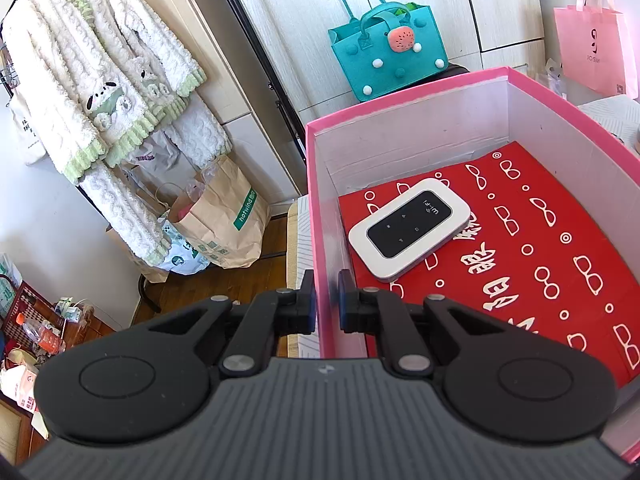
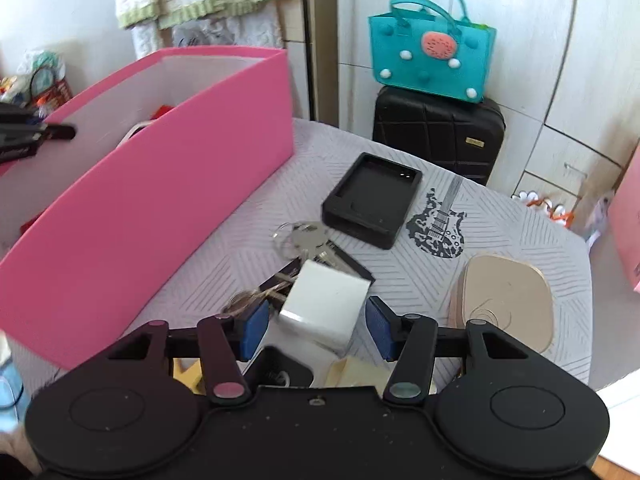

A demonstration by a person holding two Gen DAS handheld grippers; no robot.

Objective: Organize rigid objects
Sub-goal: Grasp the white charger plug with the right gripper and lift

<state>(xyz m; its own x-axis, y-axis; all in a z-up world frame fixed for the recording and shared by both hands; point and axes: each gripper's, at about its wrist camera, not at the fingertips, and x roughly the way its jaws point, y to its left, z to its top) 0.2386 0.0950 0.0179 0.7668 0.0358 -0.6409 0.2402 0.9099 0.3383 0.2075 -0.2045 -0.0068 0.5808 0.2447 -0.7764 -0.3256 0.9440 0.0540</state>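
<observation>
Pink box (image 1: pixel 400 120) wall pinched in the left gripper (image 1: pixel 327 300), lower centre; wifi router (image 1: pixel 410 229) lies inside. Right gripper (image 2: pixel 316 326) spread wide around a white charger cube (image 2: pixel 324 304), pads apart from it.

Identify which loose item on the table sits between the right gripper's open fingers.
The white cube-shaped block. It lies between the right gripper pads, ungripped; the black case, keys and beige disc lie outside them.

Ahead of the jaws stand pale wardrobe doors (image 1: pixel 420 8); a teal felt bag (image 2: pixel 430 50) sits on a black suitcase (image 2: pixel 436 140). Left of them, fluffy pyjamas (image 1: pixel 100 76) hang above paper bags (image 1: pixel 224 216) on wooden floor (image 1: pixel 224 288).
</observation>
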